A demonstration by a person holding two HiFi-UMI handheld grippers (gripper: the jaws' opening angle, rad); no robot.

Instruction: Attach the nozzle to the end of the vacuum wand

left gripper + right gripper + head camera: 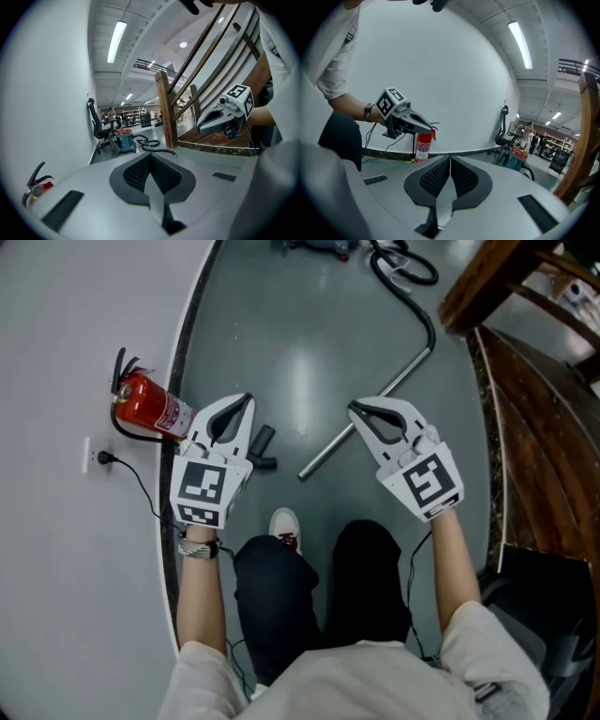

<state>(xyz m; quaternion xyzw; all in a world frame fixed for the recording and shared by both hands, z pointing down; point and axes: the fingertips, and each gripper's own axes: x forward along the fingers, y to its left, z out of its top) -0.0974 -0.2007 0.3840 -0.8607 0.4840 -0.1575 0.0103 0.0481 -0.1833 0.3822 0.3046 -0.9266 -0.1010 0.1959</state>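
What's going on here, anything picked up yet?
Not yet. A person stands over the floor with a gripper in each hand. The left tongs and right tongs are both shut and empty. The black nozzle lies on the floor beside the left tongs, apart from the metal vacuum wand, which lies near the right tongs. The nozzle is not attached. A red fire extinguisher sits by the wall on the left.

Bright, even indoor light from ceiling strip lamps (pixel 116 41); soft glare patch on the grey floor (pixel 302 381), shadows faint. Both gripper views fisheye-bent with dark vignetted corners; near foreground soft, distance small and hazy.
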